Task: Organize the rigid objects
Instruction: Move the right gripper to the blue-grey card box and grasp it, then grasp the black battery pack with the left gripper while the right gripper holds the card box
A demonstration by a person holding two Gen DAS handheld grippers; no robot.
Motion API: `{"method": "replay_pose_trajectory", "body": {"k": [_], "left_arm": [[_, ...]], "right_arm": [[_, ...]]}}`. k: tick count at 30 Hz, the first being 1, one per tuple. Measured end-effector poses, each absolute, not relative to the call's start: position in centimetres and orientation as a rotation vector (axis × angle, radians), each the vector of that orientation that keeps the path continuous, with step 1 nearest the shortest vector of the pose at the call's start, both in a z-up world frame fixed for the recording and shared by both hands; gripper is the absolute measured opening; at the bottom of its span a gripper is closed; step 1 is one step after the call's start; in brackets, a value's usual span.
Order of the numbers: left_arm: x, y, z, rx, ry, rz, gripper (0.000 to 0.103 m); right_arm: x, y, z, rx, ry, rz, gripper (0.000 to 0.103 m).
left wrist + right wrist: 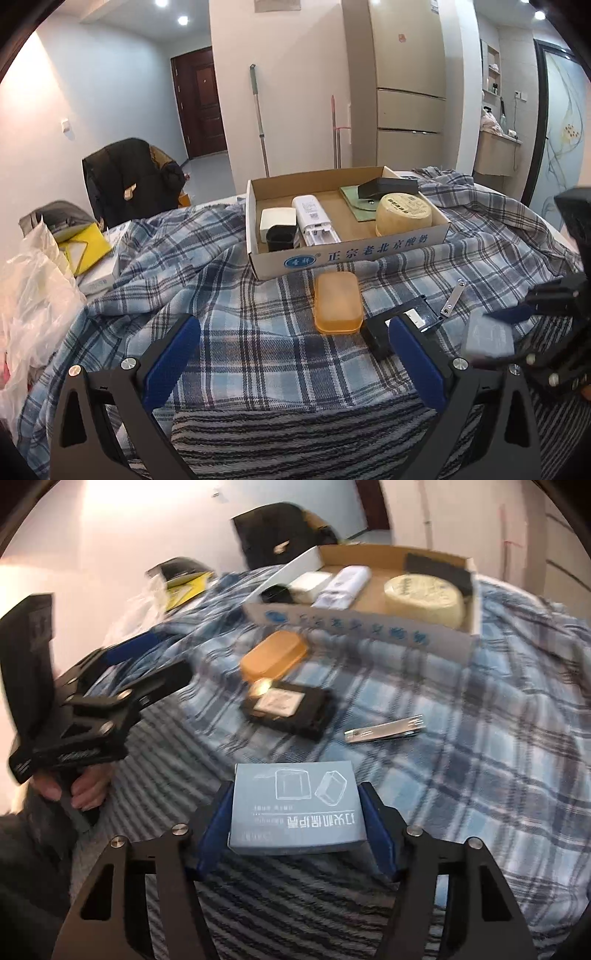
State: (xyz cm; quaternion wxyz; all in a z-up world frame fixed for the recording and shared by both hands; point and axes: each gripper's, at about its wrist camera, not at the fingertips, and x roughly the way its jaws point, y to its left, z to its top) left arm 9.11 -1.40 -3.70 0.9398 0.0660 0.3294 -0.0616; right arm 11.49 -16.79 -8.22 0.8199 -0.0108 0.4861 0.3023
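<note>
Left gripper (291,354): jaws spread wide, nothing between them, hovering above the plaid blanket (240,332). A hand (86,788) grips its handle in the right wrist view.

Ahead of those jaws, between the pads: orange soap-like box (337,302), flat on the blanket. Just behind the right pad: black flat device (406,325), partly hidden.

Beyond both: cardboard tray (351,254), holding a white adapter (277,221), a black cup (281,238), a white device (314,219), a round yellow tub (403,214) and a black case (388,186).

Right of the black device: metal nail clipper (384,730), lying apart.

Right gripper (297,823): jaws clenched on the small grey-blue carton (295,808), blue pads against its two sides. The carton sits between them over the striped cloth (288,904); lifted or resting, cannot tell.
</note>
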Motion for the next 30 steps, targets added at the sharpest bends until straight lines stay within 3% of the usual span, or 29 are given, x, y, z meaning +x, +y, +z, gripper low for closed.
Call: {"method": "replay_pose_trajectory", "body": {"k": [6, 12, 14, 24, 30], "left_arm": [[8.8, -3.0, -2.4, 0.23, 0.676, -0.245, 0.103], [9.9, -5.8, -2.8, 0.399, 0.74, -0.418, 0.101], [10.4, -7.0, -3.5, 0.444, 0.771, -0.474, 0.093], [13.4, -9.9, -5.7, 0.522, 0.863, -0.562, 0.072], [14.0, -10.3, -6.4, 0.517, 0.902, -0.615, 0.07]], "right_arm": [[11.7, -18.9, -6.0, -0.078, 0.889, 0.387, 0.064], [12.9, -20.0, -6.8, -0.133, 0.934, 0.24, 0.064], [13.0, -20.0, -7.3, -0.132, 0.967, 0.256, 0.064], [13.5, -20.2, -9.0, -0.093, 1.062, 0.275, 0.064], [13.4, -20.1, -9.0, -0.106, 1.061, 0.279, 0.064]]}}
